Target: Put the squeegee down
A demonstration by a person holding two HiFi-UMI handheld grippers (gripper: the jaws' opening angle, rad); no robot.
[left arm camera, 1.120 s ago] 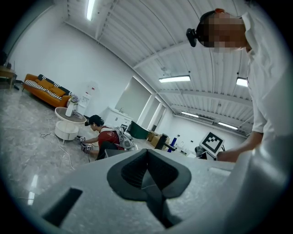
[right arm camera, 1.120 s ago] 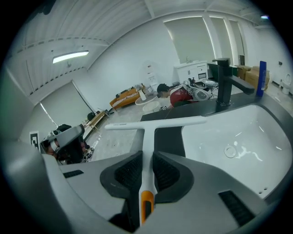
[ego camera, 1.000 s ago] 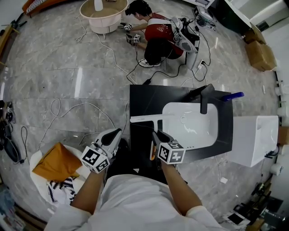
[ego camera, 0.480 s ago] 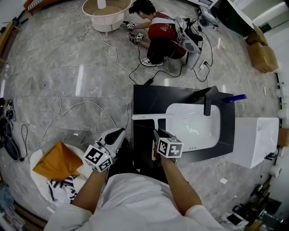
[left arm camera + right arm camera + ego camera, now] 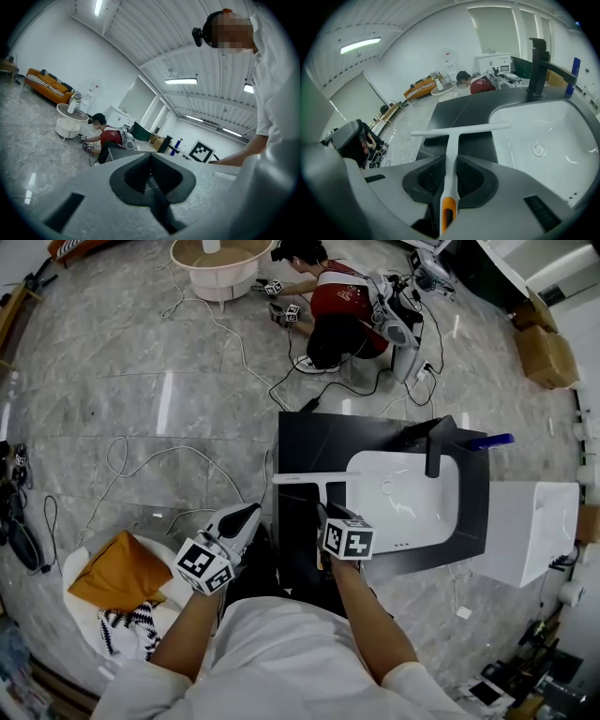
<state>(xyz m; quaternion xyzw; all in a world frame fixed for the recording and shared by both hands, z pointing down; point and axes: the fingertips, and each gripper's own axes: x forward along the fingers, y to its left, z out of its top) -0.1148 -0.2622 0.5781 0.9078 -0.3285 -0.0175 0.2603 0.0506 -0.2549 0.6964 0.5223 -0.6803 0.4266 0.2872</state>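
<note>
A white squeegee (image 5: 451, 154) with an orange grip end is clamped by its handle in my right gripper (image 5: 449, 177), which is shut on it. Its blade (image 5: 461, 129) stretches crosswise just above the black countertop (image 5: 461, 112), beside the white basin (image 5: 543, 136). In the head view the squeegee (image 5: 307, 480) reaches left of the sink from the right gripper (image 5: 330, 517). My left gripper (image 5: 242, 518) hangs off the counter's left edge, over the floor. In its own view the left gripper (image 5: 151, 176) has its pads pressed together with nothing between them.
A black faucet (image 5: 435, 443) and a blue bottle (image 5: 487, 440) stand at the basin's far side. A person (image 5: 330, 306) crouches on the marble floor beyond the counter among cables (image 5: 246, 371). An orange cloth (image 5: 117, 576) lies at lower left. A white box (image 5: 531, 532) sits right.
The right gripper and squeegee have drifted slightly toward the counter's left part; the view shifted a little. The left gripper has hardly moved.
</note>
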